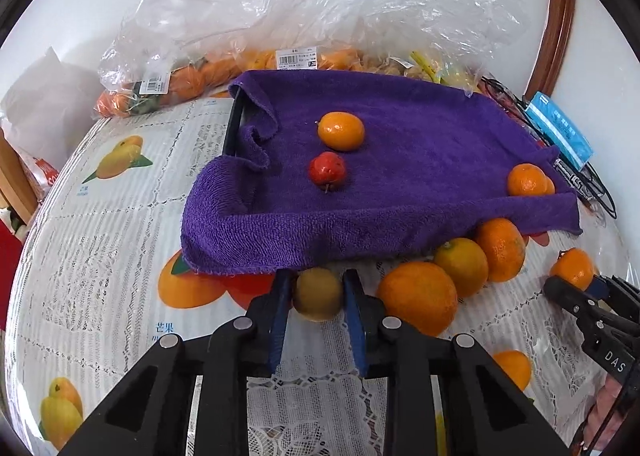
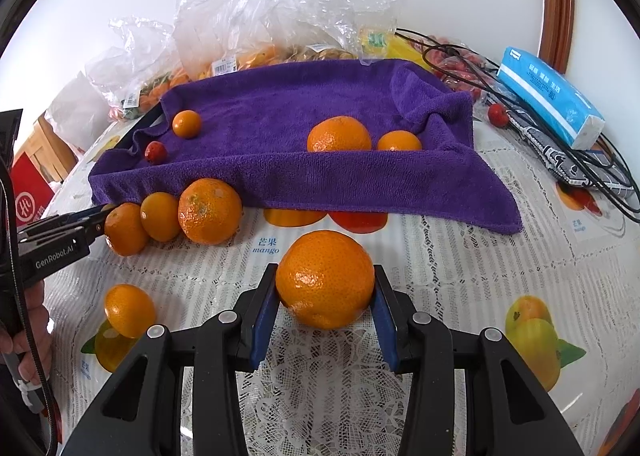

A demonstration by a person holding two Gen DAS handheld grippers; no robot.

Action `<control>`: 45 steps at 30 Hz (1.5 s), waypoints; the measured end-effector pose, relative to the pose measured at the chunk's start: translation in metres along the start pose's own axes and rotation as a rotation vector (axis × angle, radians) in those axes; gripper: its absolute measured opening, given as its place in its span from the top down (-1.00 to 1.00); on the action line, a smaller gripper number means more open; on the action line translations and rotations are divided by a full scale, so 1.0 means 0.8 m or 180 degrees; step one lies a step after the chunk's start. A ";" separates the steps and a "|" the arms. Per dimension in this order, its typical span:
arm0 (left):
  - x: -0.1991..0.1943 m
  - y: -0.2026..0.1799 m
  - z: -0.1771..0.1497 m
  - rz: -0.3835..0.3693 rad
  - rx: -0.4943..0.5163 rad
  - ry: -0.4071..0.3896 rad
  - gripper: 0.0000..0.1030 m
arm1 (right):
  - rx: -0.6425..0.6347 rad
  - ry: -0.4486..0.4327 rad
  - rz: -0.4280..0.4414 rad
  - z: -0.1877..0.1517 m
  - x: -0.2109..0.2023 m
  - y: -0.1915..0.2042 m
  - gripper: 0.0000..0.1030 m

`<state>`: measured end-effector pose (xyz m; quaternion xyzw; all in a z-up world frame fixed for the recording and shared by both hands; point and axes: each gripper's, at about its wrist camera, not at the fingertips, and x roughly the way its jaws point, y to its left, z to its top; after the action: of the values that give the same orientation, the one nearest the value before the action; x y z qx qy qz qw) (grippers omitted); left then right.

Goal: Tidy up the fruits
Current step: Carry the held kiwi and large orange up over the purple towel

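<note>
While both grippers sit low over the fruit-print tablecloth (image 2: pixel 460 256), each has 1 fruit between its jaws: left gripper (image 1: pixel 317 288) closed on a yellowish fruit (image 1: pixel 317 294) at the purple towel's (image 1: pixel 400 160) near edge, right gripper (image 2: pixel 325 292) clamped on a large orange (image 2: pixel 325 279) near the towel. On the towel: 3 oranges, 1 small red fruit (image 1: pixel 327 170).

Three oranges (image 2: pixel 172 216) crowded the counter (image 2: pixel 460 276) against the purple towel's (image 2: pixel 320 180) front fold, blocking the left approach. Right of them bare counter lay open up to the towel. Plastic bags (image 2: pixel 256 8), cables (image 2: pixel 580 160) and a tissue pack (image 2: pixel 552 96) hemmed the far side.
</note>
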<state>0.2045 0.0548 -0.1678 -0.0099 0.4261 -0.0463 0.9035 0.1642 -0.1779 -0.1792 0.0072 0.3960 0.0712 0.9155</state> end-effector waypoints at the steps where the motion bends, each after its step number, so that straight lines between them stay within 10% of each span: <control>1: -0.001 0.001 -0.001 -0.0012 -0.0012 0.0003 0.51 | 0.0007 -0.0005 0.0008 0.000 0.000 -0.001 0.16; 21: -0.059 0.006 -0.008 -0.0171 -0.0312 -0.0091 0.51 | -0.0126 -0.0394 -0.0004 0.024 -0.060 0.012 0.16; 45: -0.035 -0.024 0.115 -0.0145 -0.0242 -0.0489 0.51 | -0.0047 -0.0804 0.0032 0.154 -0.047 0.012 0.16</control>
<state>0.2559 0.0367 -0.0864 -0.0574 0.3566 -0.0497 0.9312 0.2271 -0.1680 -0.0671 0.0113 0.2769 0.0772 0.9577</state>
